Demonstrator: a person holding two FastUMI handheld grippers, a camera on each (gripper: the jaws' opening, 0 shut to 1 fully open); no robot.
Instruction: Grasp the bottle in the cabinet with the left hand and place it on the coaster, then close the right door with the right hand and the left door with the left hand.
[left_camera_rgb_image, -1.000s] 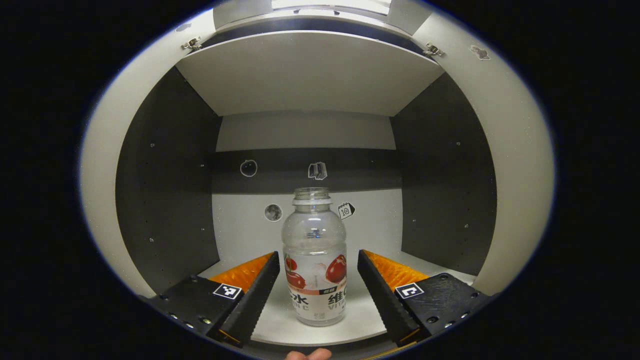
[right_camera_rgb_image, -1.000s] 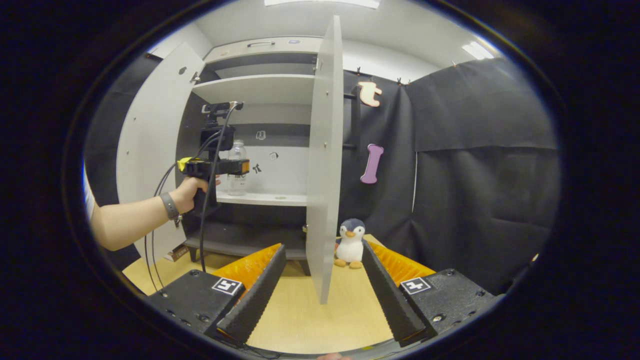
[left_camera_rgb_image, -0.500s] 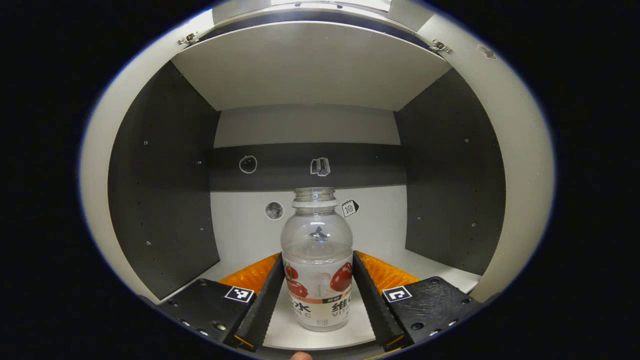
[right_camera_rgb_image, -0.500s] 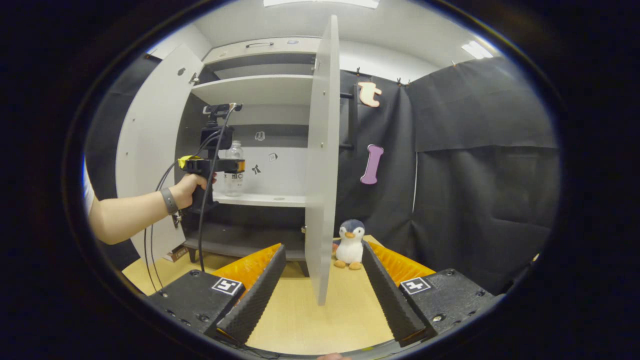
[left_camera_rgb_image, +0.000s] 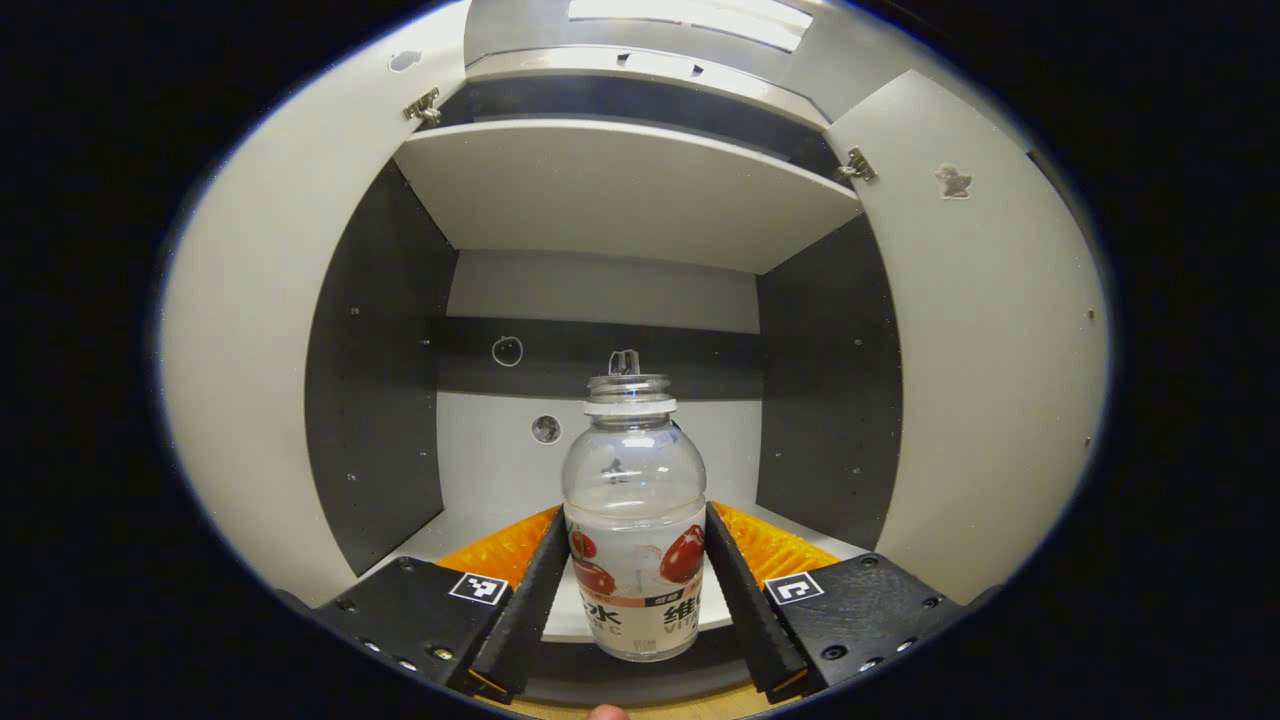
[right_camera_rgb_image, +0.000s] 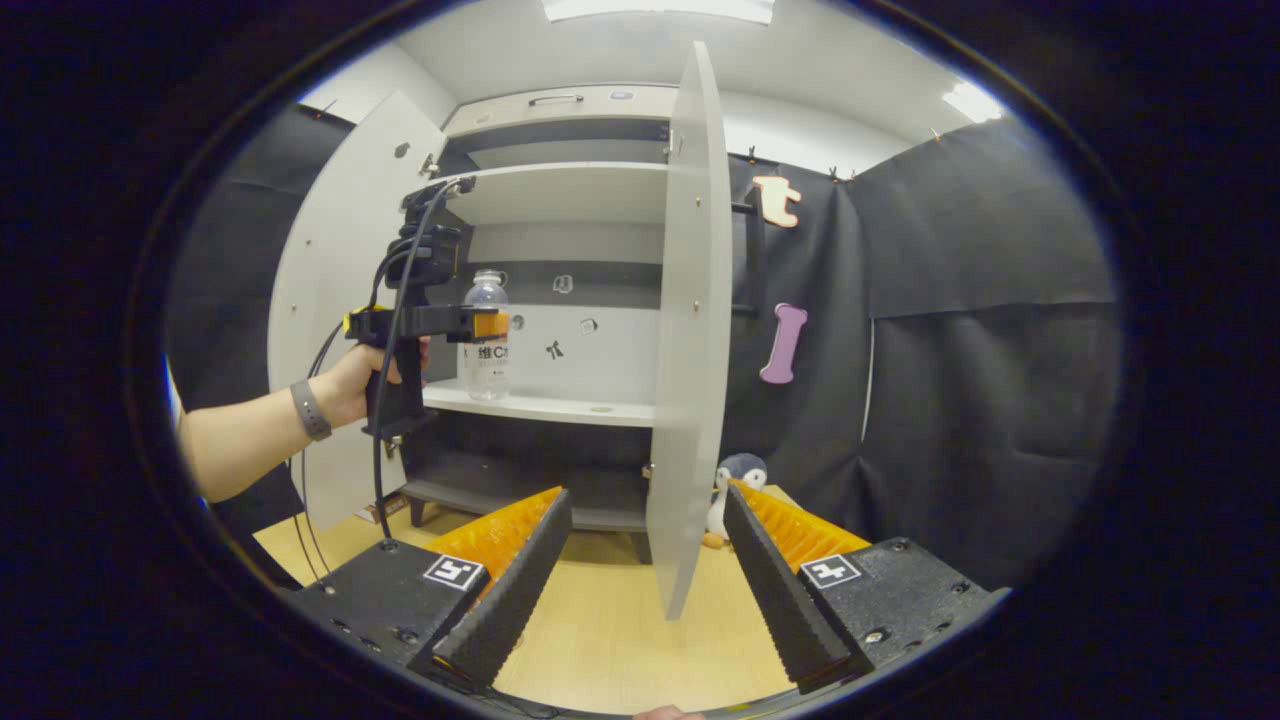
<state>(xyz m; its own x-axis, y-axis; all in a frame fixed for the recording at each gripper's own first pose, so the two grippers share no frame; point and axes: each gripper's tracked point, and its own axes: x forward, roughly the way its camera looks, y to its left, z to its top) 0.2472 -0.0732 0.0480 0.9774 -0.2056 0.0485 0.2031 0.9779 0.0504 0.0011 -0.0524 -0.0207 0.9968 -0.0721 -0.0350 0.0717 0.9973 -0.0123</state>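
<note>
My left gripper (left_camera_rgb_image: 634, 590) has its fingers clamped on both sides of the bottle (left_camera_rgb_image: 634, 520), at the shelf's (right_camera_rgb_image: 540, 405) front edge at 6 o'clock in the left gripper view; I judge the next move is carrying it out to the coaster. My right gripper (right_camera_rgb_image: 640, 570) waits with fingers wide, the right door (right_camera_rgb_image: 690, 330) at 12 o'clock. A little clear liquid sits inside.

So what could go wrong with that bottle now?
The bottle has no cap on and looks to hold some liquid, so tipping it on the way out could spill it. The left gripper squeezes only its lower half, so it may wobble. The right door stands open close by and could get bumped.
</note>
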